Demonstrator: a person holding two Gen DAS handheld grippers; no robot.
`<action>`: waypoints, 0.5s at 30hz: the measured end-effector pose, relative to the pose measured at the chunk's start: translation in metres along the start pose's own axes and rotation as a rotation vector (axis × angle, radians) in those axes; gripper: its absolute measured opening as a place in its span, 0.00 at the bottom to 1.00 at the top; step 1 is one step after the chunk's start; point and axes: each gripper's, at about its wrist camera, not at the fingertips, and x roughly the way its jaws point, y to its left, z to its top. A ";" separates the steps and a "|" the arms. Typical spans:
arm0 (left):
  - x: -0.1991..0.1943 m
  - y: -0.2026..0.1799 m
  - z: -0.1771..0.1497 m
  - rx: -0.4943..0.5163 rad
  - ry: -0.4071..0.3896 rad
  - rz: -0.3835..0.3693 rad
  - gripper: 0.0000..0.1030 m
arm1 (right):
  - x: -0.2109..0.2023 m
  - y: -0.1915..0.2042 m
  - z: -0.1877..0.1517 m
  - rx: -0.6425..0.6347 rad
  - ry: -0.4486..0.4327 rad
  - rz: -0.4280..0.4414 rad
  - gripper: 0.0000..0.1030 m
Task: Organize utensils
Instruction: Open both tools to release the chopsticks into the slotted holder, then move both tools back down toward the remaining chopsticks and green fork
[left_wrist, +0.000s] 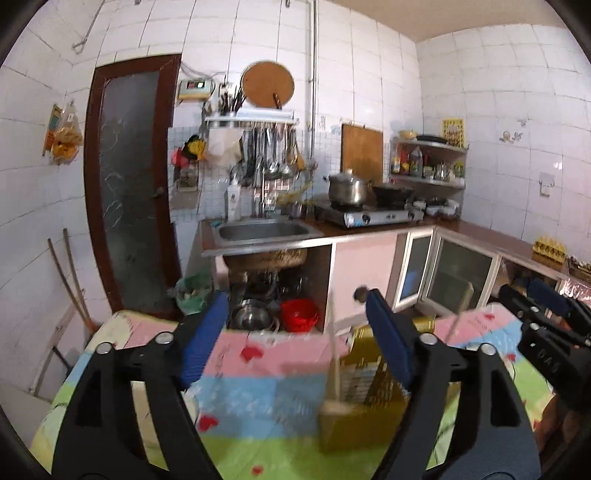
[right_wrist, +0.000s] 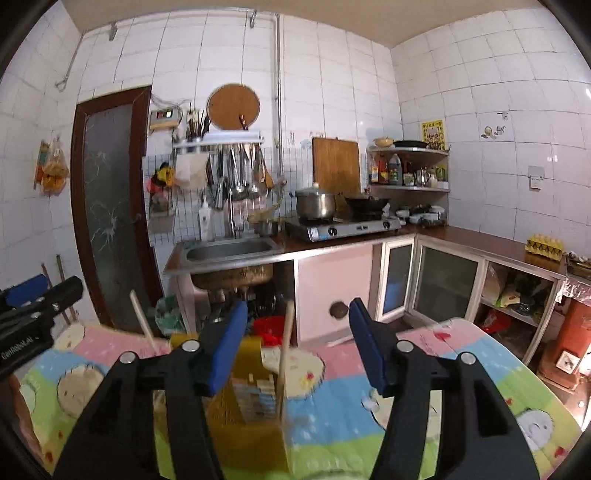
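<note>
Both tools open and empty: left tool (left_wrist: 295, 332), right tool (right_wrist: 295, 341). Chopsticks (right_wrist: 285, 347) in yellow box (right_wrist: 255, 417): light, stiff, slick. Pinch mid-shaft.

Box (left_wrist: 360, 387) sits on the table (left_wrist: 258, 398) near its middle, 2 chopsticks (right_wrist: 285, 347) standing up out of it. Left gripper (left_wrist: 295, 343) is left of the box, right gripper (right_wrist: 295, 347) right of it, both over the table, jaws apart with nothing between. Behind the table: counter (right_wrist: 461, 236) along the back wall with sink (right_wrist: 229, 249) at left, stove (right_wrist: 343, 225) right of it carrying a pot (right_wrist: 316, 201) and a wok (right_wrist: 367, 203). Utensil rack (right_wrist: 229, 162) hangs above the sink. Door (right_wrist: 107, 206) left of the sink.
</note>
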 end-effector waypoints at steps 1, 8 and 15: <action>-0.007 0.005 -0.005 -0.007 0.020 0.001 0.79 | -0.007 -0.001 -0.004 -0.007 0.019 0.001 0.60; -0.044 0.028 -0.049 -0.022 0.107 0.008 0.95 | -0.048 -0.002 -0.045 -0.047 0.108 0.013 0.74; -0.047 0.038 -0.109 -0.039 0.246 0.005 0.95 | -0.064 -0.008 -0.106 -0.023 0.256 0.030 0.75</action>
